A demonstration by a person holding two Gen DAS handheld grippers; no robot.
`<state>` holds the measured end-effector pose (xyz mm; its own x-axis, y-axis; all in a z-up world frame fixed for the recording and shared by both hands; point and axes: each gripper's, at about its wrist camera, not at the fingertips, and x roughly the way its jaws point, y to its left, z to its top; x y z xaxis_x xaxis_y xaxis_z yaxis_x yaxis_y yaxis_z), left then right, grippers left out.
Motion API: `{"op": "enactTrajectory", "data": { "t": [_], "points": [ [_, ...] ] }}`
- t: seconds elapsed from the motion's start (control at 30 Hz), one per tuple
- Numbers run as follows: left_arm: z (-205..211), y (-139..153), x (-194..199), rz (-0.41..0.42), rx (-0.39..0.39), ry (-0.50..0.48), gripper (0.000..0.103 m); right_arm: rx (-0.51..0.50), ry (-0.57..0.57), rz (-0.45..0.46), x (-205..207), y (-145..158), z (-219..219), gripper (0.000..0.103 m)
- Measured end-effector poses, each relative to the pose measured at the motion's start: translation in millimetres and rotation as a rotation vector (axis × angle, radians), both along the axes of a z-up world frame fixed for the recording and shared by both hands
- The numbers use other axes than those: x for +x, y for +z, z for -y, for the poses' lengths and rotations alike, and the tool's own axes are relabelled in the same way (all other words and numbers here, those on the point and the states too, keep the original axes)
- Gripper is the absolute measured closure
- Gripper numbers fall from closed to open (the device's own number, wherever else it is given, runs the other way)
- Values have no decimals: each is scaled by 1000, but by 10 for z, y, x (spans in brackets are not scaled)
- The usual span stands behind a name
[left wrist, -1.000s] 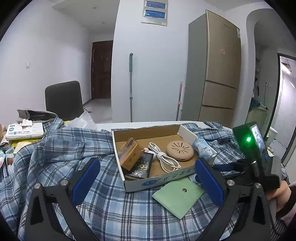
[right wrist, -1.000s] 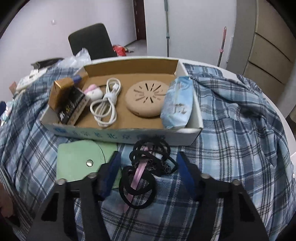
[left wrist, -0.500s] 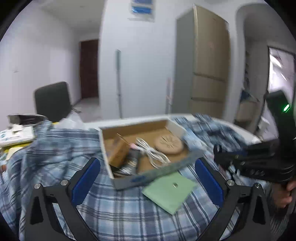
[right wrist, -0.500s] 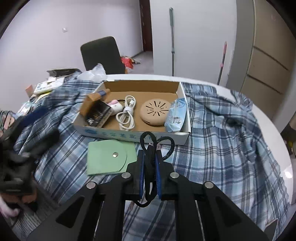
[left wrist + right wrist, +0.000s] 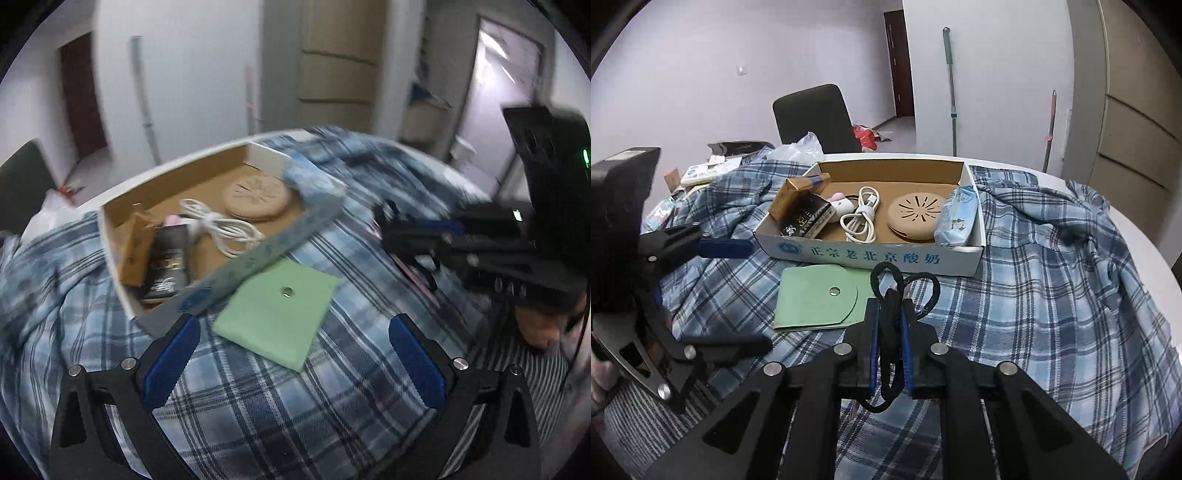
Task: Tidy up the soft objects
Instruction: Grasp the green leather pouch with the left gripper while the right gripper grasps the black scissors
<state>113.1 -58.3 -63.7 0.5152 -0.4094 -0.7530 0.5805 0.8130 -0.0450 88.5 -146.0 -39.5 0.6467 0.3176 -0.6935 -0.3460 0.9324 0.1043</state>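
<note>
Your right claw point(image 5: 889, 334) is pressed tight on a bundle of black hair ties point(image 5: 905, 286); their loops stick out past the blue pads, and 1 loop hangs down behind them. The bundle is lifted above the plaid shirt point(image 5: 1052, 295) that covers the surface, just in front of the cardboard box point(image 5: 871, 254).

Your left claw point(image 5: 295, 354) is spread wide with nothing between its fingers point(image 5: 173, 354). It hangs over the shirt with the green pouch point(image 5: 277, 306) just ahead of it. In the right wrist view the same claw point(image 5: 727, 291) comes in from the left edge, beside the pouch point(image 5: 816, 299).

The pouch lies flat on the shirt, close against the box's front wall, its snap button facing up.

Inside the box, from left to right in the right wrist view, sit:
- a tan carton point(image 5: 798, 195) leaning on a black pack point(image 5: 807, 221)
- a small pink and white item point(image 5: 840, 203)
- a coiled white cable point(image 5: 862, 219)
- a round tan disc point(image 5: 916, 218)
- a blue tissue pack point(image 5: 956, 218) propped against the right wall

The left wrist view is blurred.
</note>
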Motion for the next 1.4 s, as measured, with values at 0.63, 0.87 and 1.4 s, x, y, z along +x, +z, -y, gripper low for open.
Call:
{"op": "enactTrajectory", "data": {
  "t": [0.63, 0.87, 1.4],
  "points": [
    [23, -397, 409, -155, 82, -59, 0, 3, 37, -17, -29, -74, -31, 93],
    [16, -357, 366, -156, 52, -88, 20, 21, 39, -44, -1, -102, -13, 93],
    [132, -265, -82, -163, 109, -145, 30, 27, 15, -38, -15, -79, 10, 93]
  ]
}}
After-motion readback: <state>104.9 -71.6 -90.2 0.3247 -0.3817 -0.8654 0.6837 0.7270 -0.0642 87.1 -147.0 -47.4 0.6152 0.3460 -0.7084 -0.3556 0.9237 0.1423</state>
